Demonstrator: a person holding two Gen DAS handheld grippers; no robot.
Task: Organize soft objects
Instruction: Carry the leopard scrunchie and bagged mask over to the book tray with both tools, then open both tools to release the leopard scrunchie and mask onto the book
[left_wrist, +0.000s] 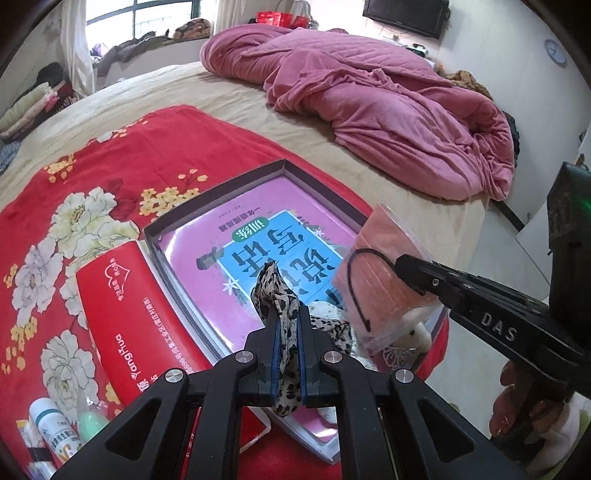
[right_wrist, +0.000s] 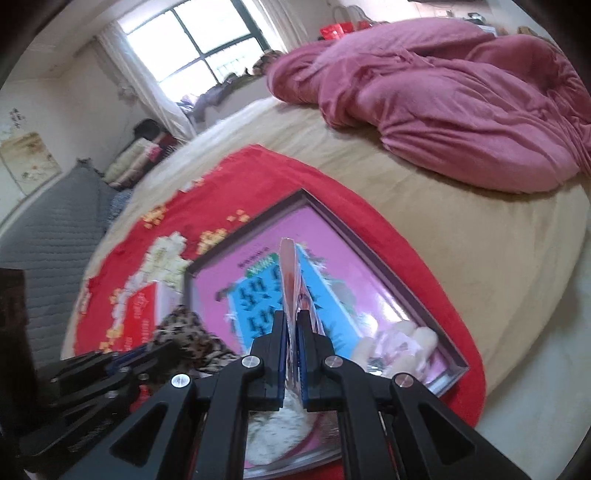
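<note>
Lying on a beige bed (left_wrist: 229, 92), a red floral blanket (left_wrist: 74, 206) is seen under a red tissue pack (left_wrist: 125, 317) and shallow box (left_wrist: 218, 184). Above the box, a leopard scarf (left_wrist: 275, 291) is clamped by the left tool (left_wrist: 287, 325), a bagged orange mask (left_wrist: 384, 266) by the right tool (right_wrist: 291, 325). A pink quilt (left_wrist: 369, 110) is heaped beyond.

The left wrist view looks forward along the left tool (left_wrist: 287, 321), close above a shallow dark-walled box (left_wrist: 284, 164) lined with a pink and blue printed sheet, facing across the bed toward a rumpled pink quilt (left_wrist: 369, 110) and a wall-mounted black television (left_wrist: 406, 14). The right wrist view looks along the right tool (right_wrist: 291, 321) from just beside it, equally near and tilted, facing more toward the bright window (right_wrist: 207, 44). Both share the box (right_wrist: 303, 194), the red floral blanket (left_wrist: 110, 177) (right_wrist: 258, 166), the quilt (right_wrist: 461, 92) and each other's tool
</note>
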